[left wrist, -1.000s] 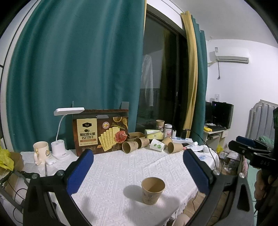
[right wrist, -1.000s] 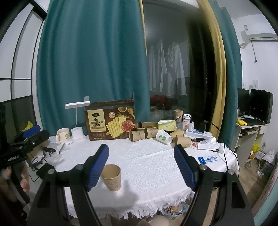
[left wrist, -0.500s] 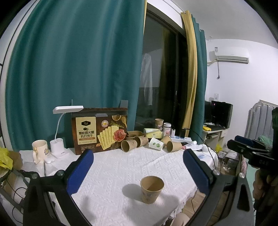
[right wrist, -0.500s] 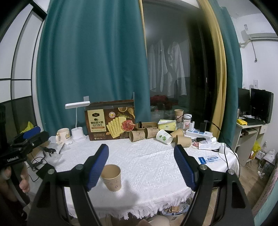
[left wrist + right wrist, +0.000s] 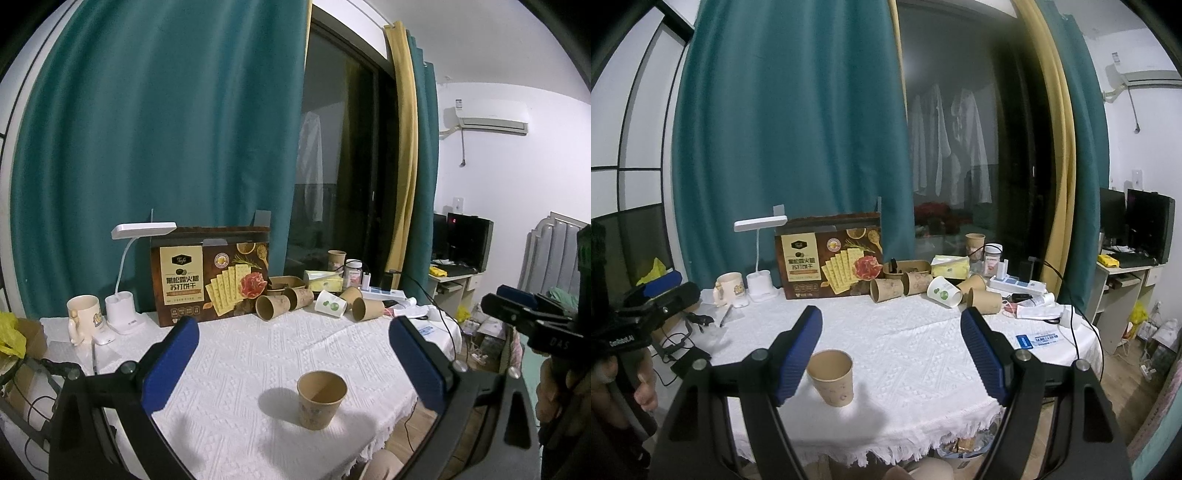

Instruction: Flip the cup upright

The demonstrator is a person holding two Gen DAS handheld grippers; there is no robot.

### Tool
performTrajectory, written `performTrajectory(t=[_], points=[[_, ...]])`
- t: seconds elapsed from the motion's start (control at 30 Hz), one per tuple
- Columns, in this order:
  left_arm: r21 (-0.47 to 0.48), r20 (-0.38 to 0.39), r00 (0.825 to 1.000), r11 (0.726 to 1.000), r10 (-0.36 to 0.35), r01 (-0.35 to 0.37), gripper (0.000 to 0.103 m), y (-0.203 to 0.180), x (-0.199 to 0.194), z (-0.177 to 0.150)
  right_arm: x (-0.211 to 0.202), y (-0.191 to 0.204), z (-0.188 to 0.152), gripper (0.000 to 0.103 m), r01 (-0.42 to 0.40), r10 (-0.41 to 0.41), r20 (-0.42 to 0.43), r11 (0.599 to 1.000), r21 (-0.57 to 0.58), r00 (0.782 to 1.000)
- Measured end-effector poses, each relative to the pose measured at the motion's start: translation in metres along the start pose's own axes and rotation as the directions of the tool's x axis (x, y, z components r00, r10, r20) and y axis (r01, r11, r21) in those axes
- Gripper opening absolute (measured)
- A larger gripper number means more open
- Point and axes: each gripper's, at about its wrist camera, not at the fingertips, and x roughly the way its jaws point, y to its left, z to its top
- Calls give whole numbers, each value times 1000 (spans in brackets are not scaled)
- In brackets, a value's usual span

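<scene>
The brown paper cup stood upright near the counter's front edge, apparently flipped already, while the left gripper and right gripper hung wide open and empty, so only withdrawal seemed left.

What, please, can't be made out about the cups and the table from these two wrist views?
- Inside of the upright paper cup: its own wall hides the bottom, both views.
- Table near edge: right tongs cover parts, right view.
- Cracker box small print: too small.
- Lying cups at back: prints too small, partly overlapping.
</scene>
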Motion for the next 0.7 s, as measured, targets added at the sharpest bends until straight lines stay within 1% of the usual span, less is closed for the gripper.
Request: performTrajectory(t=[0.7], points=[[1, -1, 1000, 1000, -17, 17, 103, -7, -3, -1, -1, 0, 1, 76, 2, -2, -1, 1000, 6, 1000]])
